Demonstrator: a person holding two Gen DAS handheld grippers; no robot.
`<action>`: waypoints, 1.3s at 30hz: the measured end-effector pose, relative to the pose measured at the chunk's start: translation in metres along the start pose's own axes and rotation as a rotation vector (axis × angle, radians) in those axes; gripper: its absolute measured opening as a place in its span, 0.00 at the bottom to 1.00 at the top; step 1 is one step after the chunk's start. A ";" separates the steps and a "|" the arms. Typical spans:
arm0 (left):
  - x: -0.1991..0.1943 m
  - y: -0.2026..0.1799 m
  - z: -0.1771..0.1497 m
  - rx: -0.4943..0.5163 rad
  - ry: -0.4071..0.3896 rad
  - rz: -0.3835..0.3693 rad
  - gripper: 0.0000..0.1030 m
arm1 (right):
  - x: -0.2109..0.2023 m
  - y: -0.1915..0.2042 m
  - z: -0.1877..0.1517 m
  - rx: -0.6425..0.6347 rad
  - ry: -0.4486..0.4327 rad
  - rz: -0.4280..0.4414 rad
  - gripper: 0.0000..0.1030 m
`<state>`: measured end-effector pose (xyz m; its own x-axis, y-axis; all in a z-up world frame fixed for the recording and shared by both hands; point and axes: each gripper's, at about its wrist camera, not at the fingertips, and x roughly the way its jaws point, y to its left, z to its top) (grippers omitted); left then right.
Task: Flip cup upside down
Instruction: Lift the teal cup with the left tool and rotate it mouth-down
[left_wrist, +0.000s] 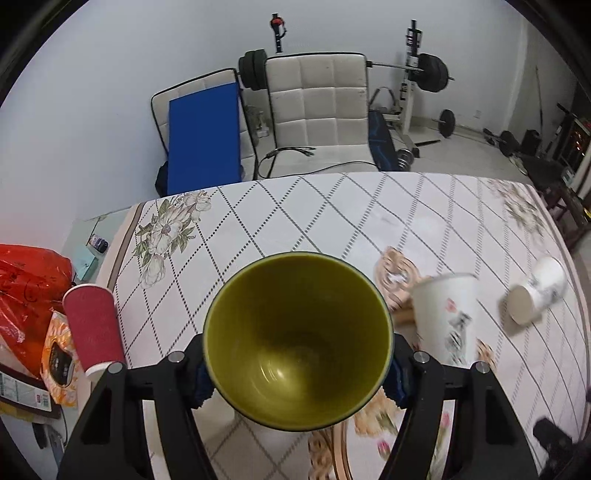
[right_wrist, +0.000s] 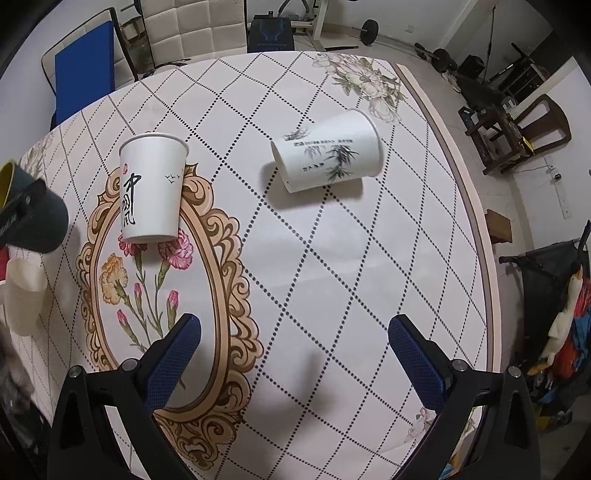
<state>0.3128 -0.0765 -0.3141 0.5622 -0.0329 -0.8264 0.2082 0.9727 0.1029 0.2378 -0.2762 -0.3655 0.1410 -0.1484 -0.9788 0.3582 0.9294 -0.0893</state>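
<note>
The left gripper (left_wrist: 297, 373) is clenched on the green cup (left_wrist: 297, 339), low centre of the left view, mouth toward the camera. It looks rigid, glazed and slippery, likely ceramic and breakable, so mid-wall is the safest hold. The right gripper (right_wrist: 294, 354) hangs released and empty. Count: one green cup, two white paper cups, upright (right_wrist: 152, 188) and lying (right_wrist: 327, 151), one red cup (left_wrist: 94, 326).

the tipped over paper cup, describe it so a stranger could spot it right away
Start at the oval floral frame printed on the tablecloth, then look right. The paper cup there lies on its side, bamboo-printed, unlike the upright calligraphy cup.
</note>
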 end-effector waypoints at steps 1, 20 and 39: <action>-0.006 -0.002 -0.003 0.006 0.002 -0.002 0.66 | -0.002 -0.003 -0.003 0.004 -0.003 0.003 1.00; -0.094 -0.046 -0.143 -0.013 0.502 -0.250 0.66 | -0.025 -0.068 -0.103 0.000 0.002 0.040 1.00; 0.028 -0.099 -0.162 -0.050 0.796 -0.250 0.66 | -0.013 -0.089 -0.098 0.031 0.017 -0.011 1.00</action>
<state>0.1782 -0.1370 -0.4369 -0.2330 -0.0953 -0.9678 0.2058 0.9678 -0.1448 0.1137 -0.3239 -0.3625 0.1215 -0.1529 -0.9807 0.3878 0.9168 -0.0949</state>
